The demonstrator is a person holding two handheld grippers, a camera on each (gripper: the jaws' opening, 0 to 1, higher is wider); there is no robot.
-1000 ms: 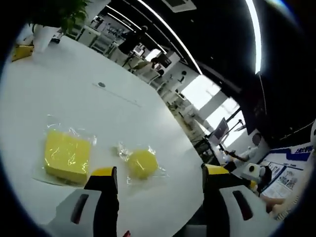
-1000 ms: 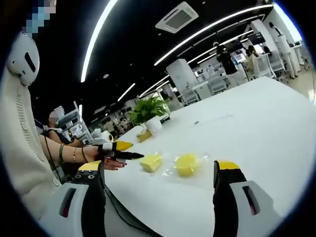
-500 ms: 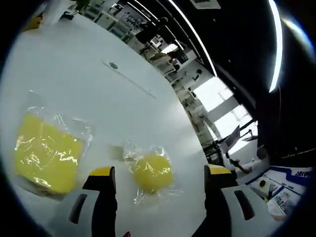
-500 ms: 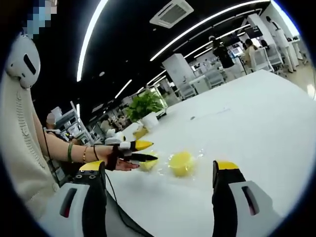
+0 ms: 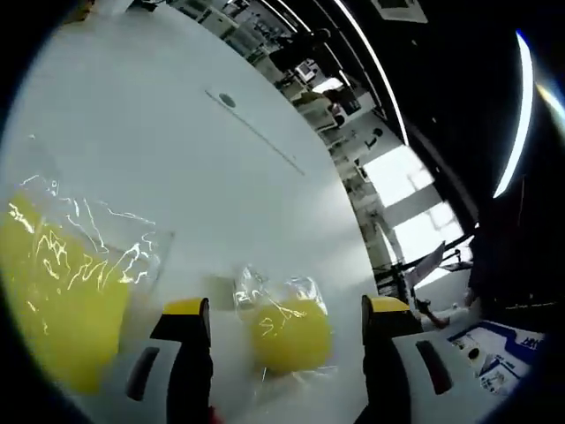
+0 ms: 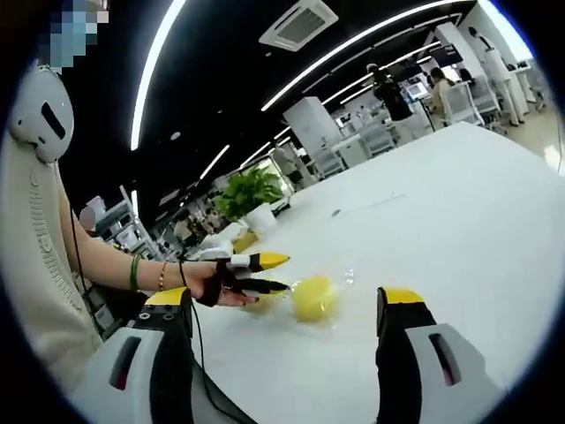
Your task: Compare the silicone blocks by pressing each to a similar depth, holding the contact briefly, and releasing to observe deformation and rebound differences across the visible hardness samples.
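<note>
A round yellow silicone block (image 5: 293, 334) in a clear bag lies on the white table (image 5: 159, 150), low between my left gripper's (image 5: 284, 309) open jaws. A bigger square yellow block (image 5: 62, 300), also bagged, lies to its left and runs off the edge of the left gripper view. In the right gripper view the same round block (image 6: 311, 297) sits just above my right gripper (image 6: 282, 299), which is open with nothing between its jaws. The left gripper (image 6: 272, 273), held by a hand, reaches in from the left, its tips just beside the round block and over the square one.
A small round grommet (image 5: 228, 100) sits in the tabletop farther out. A potted plant (image 6: 249, 196) stands at the table's far end. The person's forearm with bracelets (image 6: 132, 274) comes in from the left. Desks and people fill the background.
The left gripper has moved in toward the round block, so both blocks look larger in its view. In the right gripper view it now reaches the round block and covers the square one.
</note>
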